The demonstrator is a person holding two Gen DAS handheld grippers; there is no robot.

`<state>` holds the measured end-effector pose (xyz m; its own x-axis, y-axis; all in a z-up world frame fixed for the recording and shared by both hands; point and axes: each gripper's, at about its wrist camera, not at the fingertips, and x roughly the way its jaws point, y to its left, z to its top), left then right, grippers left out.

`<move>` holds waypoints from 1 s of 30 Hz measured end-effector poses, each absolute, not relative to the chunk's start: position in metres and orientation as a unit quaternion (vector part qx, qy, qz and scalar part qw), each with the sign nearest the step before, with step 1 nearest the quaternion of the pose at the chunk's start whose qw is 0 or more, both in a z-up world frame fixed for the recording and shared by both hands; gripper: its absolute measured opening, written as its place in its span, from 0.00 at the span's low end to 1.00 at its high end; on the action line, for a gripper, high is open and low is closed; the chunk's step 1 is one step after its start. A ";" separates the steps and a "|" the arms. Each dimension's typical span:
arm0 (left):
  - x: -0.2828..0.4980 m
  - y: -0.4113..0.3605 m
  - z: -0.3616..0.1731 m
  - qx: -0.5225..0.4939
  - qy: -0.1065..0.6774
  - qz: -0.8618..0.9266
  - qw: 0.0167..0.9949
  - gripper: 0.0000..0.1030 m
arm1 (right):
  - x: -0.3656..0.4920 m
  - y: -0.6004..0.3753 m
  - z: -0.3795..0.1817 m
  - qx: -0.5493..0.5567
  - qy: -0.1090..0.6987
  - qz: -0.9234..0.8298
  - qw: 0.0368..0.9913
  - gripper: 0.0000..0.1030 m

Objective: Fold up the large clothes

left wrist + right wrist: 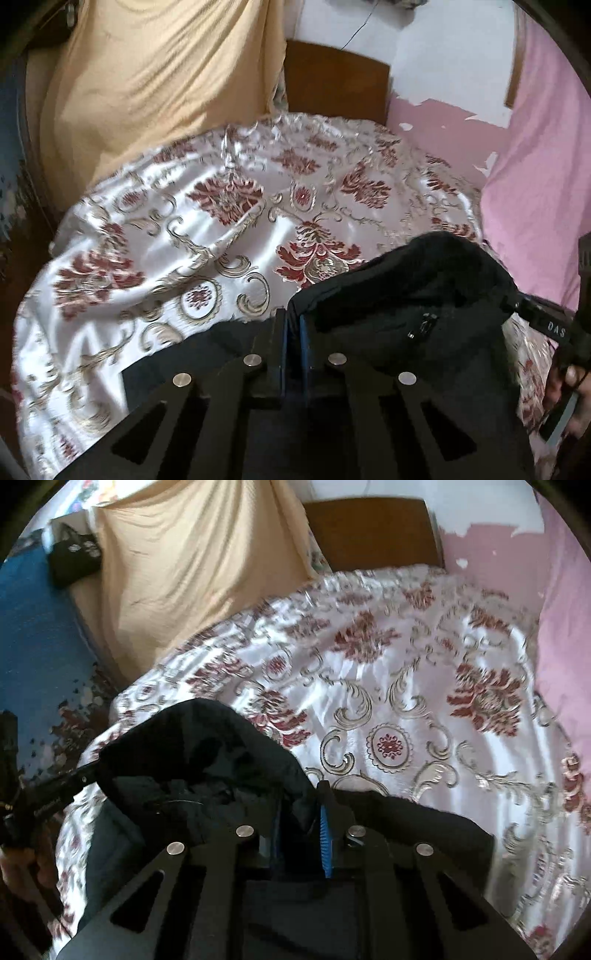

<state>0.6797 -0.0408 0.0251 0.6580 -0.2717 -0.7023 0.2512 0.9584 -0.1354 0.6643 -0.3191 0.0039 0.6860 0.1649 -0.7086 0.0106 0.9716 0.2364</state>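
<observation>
Dark garment [424,295] lies bunched at the near edge of my bed's floral bedspread [177,236]; left gripper [291,332] pinches its fabric, jaws pressed together; right gripper [301,808] likewise clamps a fold; tan curtain [192,572] hangs at the far-left corner.

We've got a black garment [413,280] bunched up on the flowery white bedspread [177,236]. There's a small zipper pull on it, and its edge is lifted off the bed.
</observation>
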 end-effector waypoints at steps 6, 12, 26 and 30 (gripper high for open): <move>0.596 -0.024 0.050 0.006 0.356 -0.155 0.921 0.05 | 0.584 -0.322 0.035 0.071 0.366 0.059 0.926 0.09; 0.524 -0.010 0.030 -0.003 0.335 -0.151 0.930 0.04 | 0.511 -0.311 0.031 0.023 0.342 0.062 0.937 0.06; 0.489 -0.006 -0.049 -0.026 0.370 -0.130 0.920 0.02 | 0.462 -0.295 -0.027 -0.005 0.353 0.032 0.935 0.05; 0.513 -0.004 -0.072 -0.028 0.399 -0.109 0.910 0.02 | 0.476 -0.297 -0.050 0.005 0.365 0.023 0.931 0.05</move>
<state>0.5132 -0.0044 -0.0722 0.6574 -0.2198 -0.7208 0.1754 0.9749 -0.1373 0.4758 -0.2971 -0.0497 0.7320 0.0463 -0.6797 -0.0389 0.9989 0.0262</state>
